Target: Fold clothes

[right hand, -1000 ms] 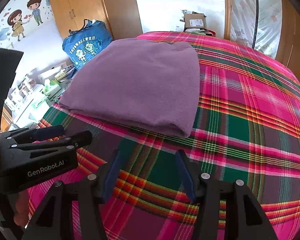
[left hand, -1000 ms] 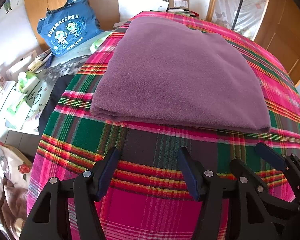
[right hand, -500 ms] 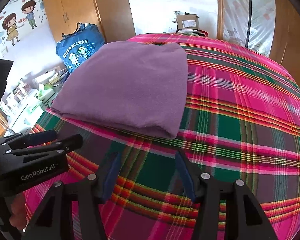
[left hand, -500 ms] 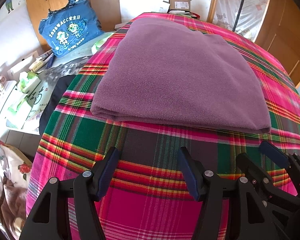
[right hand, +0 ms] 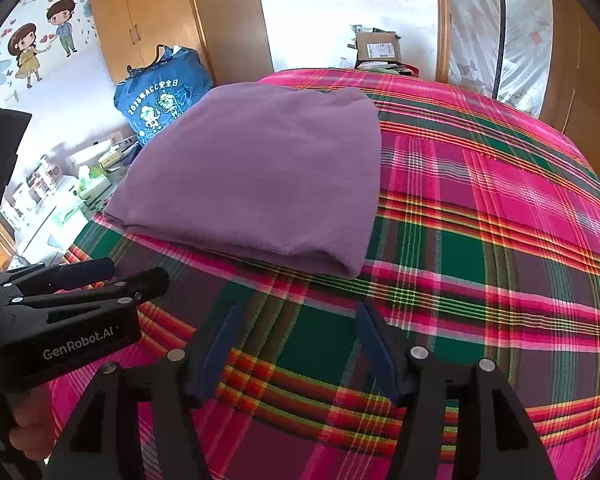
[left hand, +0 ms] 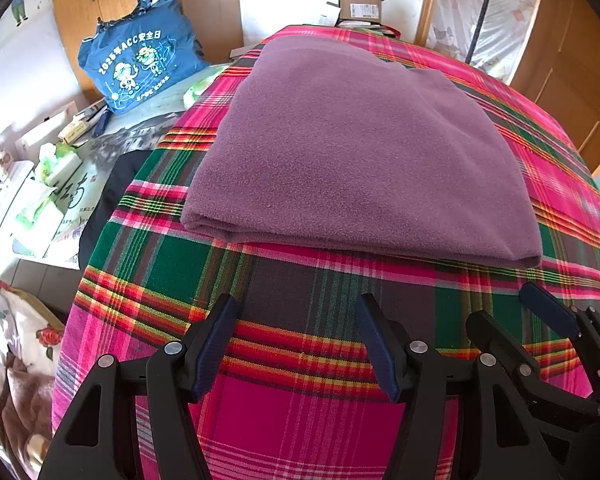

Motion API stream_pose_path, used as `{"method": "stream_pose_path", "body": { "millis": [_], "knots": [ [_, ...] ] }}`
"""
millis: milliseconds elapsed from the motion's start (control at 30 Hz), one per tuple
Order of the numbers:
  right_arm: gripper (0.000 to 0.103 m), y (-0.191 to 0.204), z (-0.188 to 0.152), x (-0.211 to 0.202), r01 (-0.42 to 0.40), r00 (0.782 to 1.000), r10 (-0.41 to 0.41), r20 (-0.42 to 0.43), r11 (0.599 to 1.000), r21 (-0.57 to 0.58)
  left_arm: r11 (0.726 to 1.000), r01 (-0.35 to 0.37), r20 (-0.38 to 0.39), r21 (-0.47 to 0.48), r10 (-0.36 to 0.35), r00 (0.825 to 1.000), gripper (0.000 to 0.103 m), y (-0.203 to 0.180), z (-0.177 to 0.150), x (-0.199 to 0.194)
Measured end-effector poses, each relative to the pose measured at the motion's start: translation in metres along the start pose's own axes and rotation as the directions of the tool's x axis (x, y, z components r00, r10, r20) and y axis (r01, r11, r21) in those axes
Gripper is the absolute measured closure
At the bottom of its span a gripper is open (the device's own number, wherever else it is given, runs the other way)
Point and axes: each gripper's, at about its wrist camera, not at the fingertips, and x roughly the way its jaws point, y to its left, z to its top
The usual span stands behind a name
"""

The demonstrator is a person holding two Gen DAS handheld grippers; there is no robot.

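Observation:
A purple fleece cloth (left hand: 352, 152) lies folded into a flat rectangle on the plaid-covered bed (left hand: 300, 400). It also shows in the right wrist view, cloth (right hand: 256, 180), towards the bed's left side. My left gripper (left hand: 298, 320) hovers open over bare plaid just short of the cloth's near folded edge. My right gripper (right hand: 299, 320) hangs beside it over the plaid, near the cloth's front right corner; its jaws are opening and nothing is between them. Each gripper shows in the other's view: right gripper (left hand: 512, 316), left gripper (right hand: 132, 272), held by a hand.
A blue printed bag (left hand: 140, 64) leans against wooden cupboards (right hand: 160, 20) left of the bed. A cluttered side table (left hand: 40, 184) stands at the left. A cardboard box (right hand: 378, 50) sits beyond the bed's far end. The plaid (right hand: 500, 240) right of the cloth is bare.
The right wrist view has swung very slightly. The cloth lies as before, and both grippers hover in the same spots.

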Motion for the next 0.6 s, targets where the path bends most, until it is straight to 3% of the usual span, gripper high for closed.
{"method": "stream_pose_path", "body": {
  "millis": [600],
  "knots": [
    [0.041,0.0000,-0.0012,-0.0010,0.001,1.000,-0.001,0.004,1.000,0.005,1.000,-0.002,0.013,-0.003,0.002,1.000,0.039,-0.0003,-0.0016,-0.0009]
  ]
}}
